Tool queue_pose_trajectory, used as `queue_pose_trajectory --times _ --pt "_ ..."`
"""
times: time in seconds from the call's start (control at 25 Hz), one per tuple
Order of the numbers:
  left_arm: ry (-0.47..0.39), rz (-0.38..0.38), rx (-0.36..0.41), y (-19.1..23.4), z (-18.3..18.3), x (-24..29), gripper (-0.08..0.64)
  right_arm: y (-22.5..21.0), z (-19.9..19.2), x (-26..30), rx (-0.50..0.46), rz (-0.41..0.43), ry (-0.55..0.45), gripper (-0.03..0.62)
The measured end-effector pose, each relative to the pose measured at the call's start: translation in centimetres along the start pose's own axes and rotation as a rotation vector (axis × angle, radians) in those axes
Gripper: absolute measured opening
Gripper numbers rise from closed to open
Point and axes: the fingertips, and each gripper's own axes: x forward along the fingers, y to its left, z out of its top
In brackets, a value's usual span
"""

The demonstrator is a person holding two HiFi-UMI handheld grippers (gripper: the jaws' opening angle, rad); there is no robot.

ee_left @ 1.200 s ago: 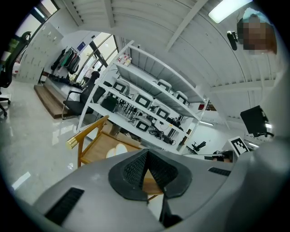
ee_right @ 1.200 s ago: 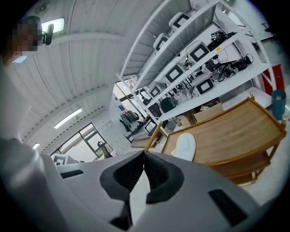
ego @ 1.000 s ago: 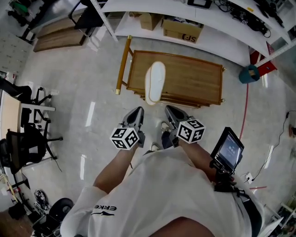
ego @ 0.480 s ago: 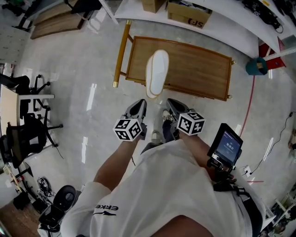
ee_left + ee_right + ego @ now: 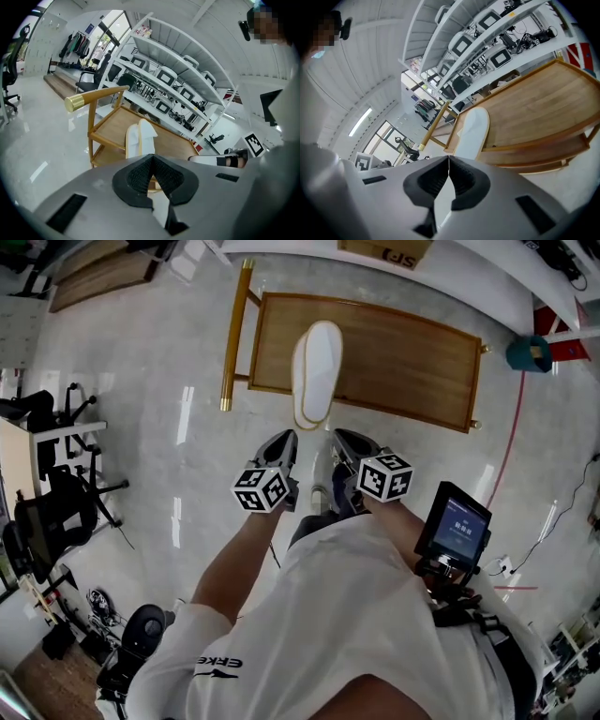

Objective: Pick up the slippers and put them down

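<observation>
Both sets of jaws are pressed together, pad against pad, with nothing pinched in either. That's plain on the left gripper (image 5: 152, 157) and the right gripper (image 5: 448, 158) alike: on each, the tips meet in one thin seam.

From the head view, the two are held side by side with a small gap between them. Both are aimed at the near edge of a wooden cart (image 5: 403, 343), and their marker cubes (image 5: 261, 489) sit toward the person.

A white slipper (image 5: 316, 371) is lying on the cart's top, lengthwise toward the grippers. Its near end pokes out past the front edge, just beyond the fingertips and not touched by them.

A gold-capped handle (image 5: 75, 102) is seen at the cart's left end. White shelving (image 5: 487, 28) is lined up behind the cart. Office chairs (image 5: 56, 512) are parked well off to the left on the glossy floor (image 5: 159, 409).
</observation>
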Motion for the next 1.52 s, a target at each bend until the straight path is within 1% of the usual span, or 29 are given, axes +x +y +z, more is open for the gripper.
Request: queue_pose_trajectory --times 0.28,0.4,0.48,0.52,0.6,0.64,0.84,0.96,1.08,1.52 --pt "0.053 0.001 -0.010 1.0 -1.6 1.0 0.005 -1.4 -0.8 0.8 0.017 -0.009 0.029 0.006" --pt "0.070 -0.013 -0.015 1.2 -2.0 1.7 0.005 -1.8 -1.1 1.4 0.025 -0.001 0.043 0.006" --pt "0.075 -0.029 -0.032 1.5 -2.2 2.1 0.008 -2.0 -1.4 1.9 0.028 -0.001 0.053 0.006" --pt "0.081 -0.040 -0.044 1.6 -2.4 2.3 0.020 -2.1 -1.6 2.0 0.031 -0.002 0.057 0.007" --pt "0.100 -0.065 -0.075 1.8 -3.0 2.8 0.117 -2.4 -1.9 2.0 0.038 -0.006 0.062 0.007" --pt "0.113 -0.077 -0.088 1.9 -3.4 3.0 0.149 -2.6 -2.1 2.0 0.041 -0.010 0.064 0.007" --pt "0.165 -0.137 -0.125 2.1 -4.5 4.2 0.275 -3.6 -2.3 1.9 0.047 -0.043 0.076 0.006" --pt "0.170 -0.166 -0.152 2.0 -4.5 5.0 0.321 -4.3 -2.2 1.8 0.050 -0.060 0.077 0.006" --pt "0.165 -0.177 -0.169 2.1 -4.3 5.8 0.330 -4.5 -2.0 1.9 0.047 -0.069 0.081 0.006" --pt "0.146 -0.203 -0.241 2.2 -3.9 9.2 0.328 -6.0 -1.6 1.5 0.050 -0.095 0.084 0.006"
